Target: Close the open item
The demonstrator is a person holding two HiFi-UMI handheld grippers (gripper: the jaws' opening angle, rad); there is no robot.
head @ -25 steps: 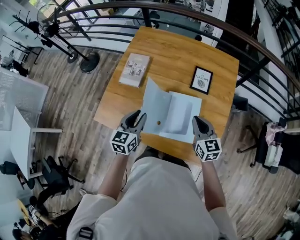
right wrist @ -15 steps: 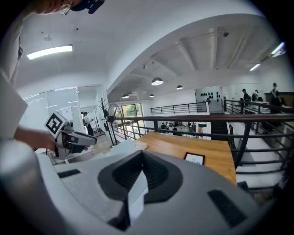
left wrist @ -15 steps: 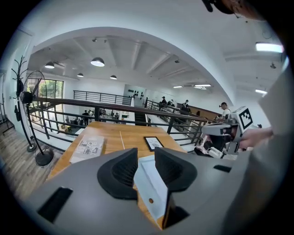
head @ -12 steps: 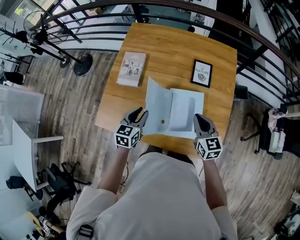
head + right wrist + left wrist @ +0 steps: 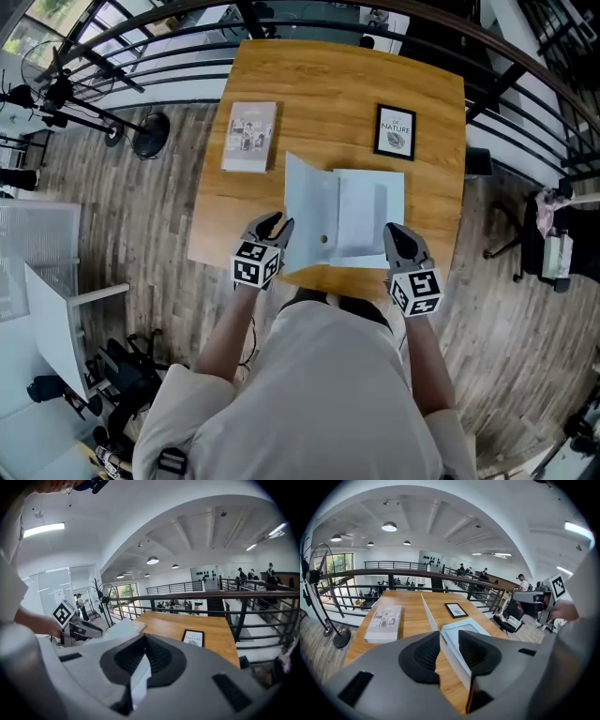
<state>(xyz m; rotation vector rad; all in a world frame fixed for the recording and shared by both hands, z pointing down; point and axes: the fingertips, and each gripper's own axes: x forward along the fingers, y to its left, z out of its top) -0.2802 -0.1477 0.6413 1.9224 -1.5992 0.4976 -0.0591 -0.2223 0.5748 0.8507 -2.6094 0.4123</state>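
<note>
L tool [image 5: 278, 226], jaws just opening, straddles white box's [image 5: 367, 221] upright lid [image 5: 309, 208].

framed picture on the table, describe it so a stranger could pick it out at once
On the wooden table, look at the far right part, beyond the open pale box. The framed picture lies flat there: small, black-framed, with a white print reading NATURE, unlike the frameless book at the far left.
</note>
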